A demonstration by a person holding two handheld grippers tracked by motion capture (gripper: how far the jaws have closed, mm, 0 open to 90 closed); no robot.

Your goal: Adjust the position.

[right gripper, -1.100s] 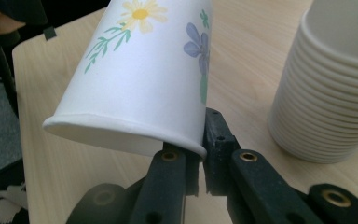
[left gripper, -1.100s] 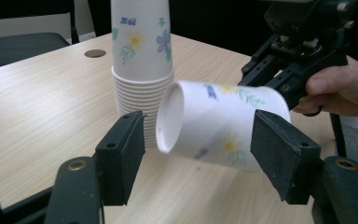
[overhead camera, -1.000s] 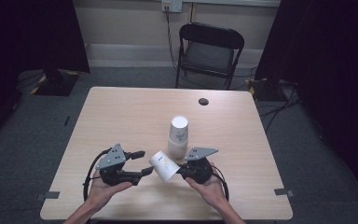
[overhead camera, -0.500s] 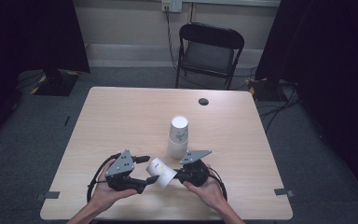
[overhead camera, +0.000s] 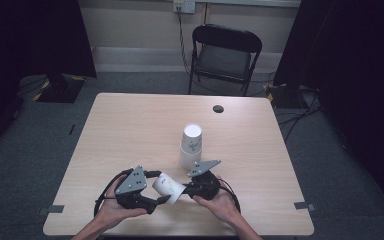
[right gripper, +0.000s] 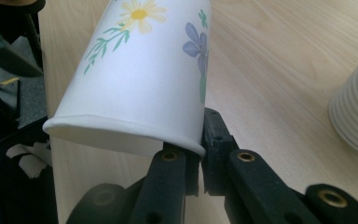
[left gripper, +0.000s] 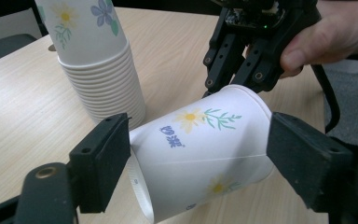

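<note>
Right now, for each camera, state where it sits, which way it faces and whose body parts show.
High view: above the person's side, facing forward and down on the table; both forearms, left gripper, right gripper.
Left gripper view: on that gripper, facing the single cup between its just-opened jaws; right hand beyond.
Right gripper view: on that gripper, pinching the cup's rim.
Shared: the cup and the cup stack.

A light wooden rectangular table [overhead camera: 130,130] stands on grey carpeted floor [overhead camera: 40,150]. Beyond it, a black folding metal chair [overhead camera: 224,55] faces a cream wall [overhead camera: 130,25], with dark black curtains [overhead camera: 30,35] at both sides.
</note>
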